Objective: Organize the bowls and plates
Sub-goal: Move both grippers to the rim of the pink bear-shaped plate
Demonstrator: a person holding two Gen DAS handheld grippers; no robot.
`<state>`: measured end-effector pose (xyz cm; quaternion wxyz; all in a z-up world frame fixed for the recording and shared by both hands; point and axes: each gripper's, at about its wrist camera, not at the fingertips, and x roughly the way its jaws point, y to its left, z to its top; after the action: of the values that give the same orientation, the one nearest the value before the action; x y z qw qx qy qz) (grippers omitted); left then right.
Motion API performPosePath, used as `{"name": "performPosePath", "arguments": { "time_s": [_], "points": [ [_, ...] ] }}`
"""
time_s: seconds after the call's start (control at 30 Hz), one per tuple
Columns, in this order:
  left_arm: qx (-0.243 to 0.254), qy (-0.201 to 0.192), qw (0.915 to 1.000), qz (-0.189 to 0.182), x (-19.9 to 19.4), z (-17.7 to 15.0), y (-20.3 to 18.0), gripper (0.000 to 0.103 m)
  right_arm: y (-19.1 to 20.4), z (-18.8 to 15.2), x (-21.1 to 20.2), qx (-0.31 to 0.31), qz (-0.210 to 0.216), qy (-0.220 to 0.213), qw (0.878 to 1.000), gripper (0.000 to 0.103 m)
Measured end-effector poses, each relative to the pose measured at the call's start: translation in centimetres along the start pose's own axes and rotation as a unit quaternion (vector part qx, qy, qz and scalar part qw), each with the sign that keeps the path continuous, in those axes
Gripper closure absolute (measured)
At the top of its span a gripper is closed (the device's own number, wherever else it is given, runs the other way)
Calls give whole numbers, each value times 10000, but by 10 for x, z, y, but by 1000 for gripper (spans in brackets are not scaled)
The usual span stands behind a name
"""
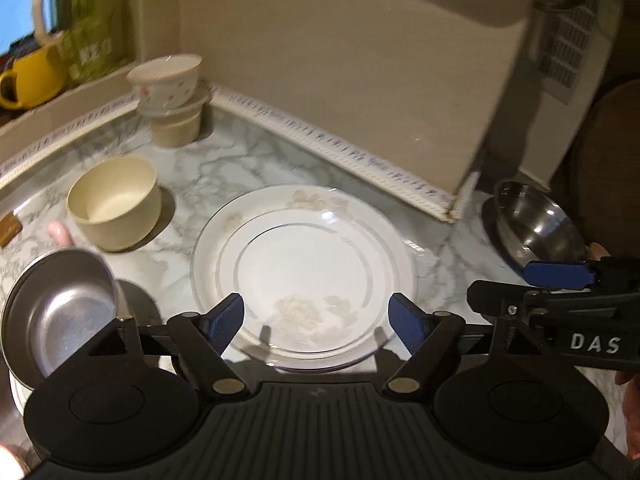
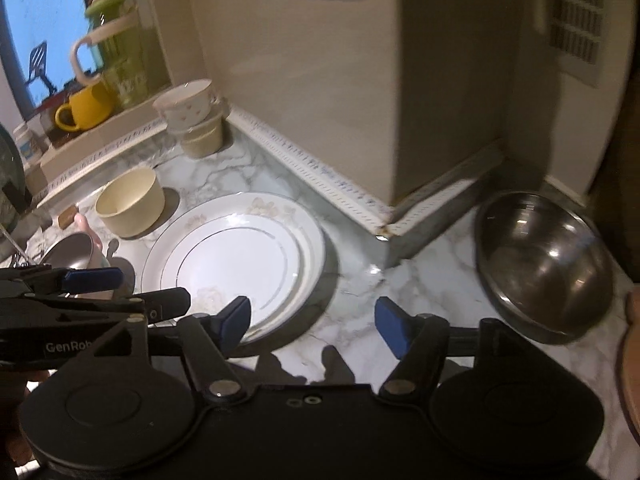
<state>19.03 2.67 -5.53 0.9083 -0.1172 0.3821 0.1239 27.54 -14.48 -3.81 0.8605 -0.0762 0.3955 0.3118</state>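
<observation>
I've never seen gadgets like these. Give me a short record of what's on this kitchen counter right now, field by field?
surface: marble-patterned counter
plates: white floral plate stack, lying flat in the middle
loose bowl: cream bowl, upright, left of the plates
bowl stack: floral bowl on top of others, in the back corner
metal bowls: steel bowl to the right of the plates; small metal bowl to the left
left gripper: open, nothing between the fingers
right gripper: open, nothing held
windowsill: yellow mug
</observation>
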Motion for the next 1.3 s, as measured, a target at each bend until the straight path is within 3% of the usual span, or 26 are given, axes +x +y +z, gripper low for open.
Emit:
{"name": "performPosePath", "arguments": {
  "time_s": [0.37,0.6,0.87,1.07,1.3],
  "points": [
    [509,-96,9982,-287,-16,0,-65,21,-63,-35,-55,646,-865,-270,9938,4],
    [786,159,9934,-822,-1,-2,-115,21,-125,-70,-78,1306,-1514,-230,9795,3],
    [1308,165,9831,-1269,20,-8,-182,21,-186,-111,-93,2015,-2254,-117,9531,3],
    [1671,281,9697,-1758,40,-5,-235,21,-224,-128,-92,2377,-2698,-14,9331,4],
    [1999,343,9597,-1944,67,1,-292,20,-258,-130,-81,2658,-2931,151,9183,7]
  ]
}}
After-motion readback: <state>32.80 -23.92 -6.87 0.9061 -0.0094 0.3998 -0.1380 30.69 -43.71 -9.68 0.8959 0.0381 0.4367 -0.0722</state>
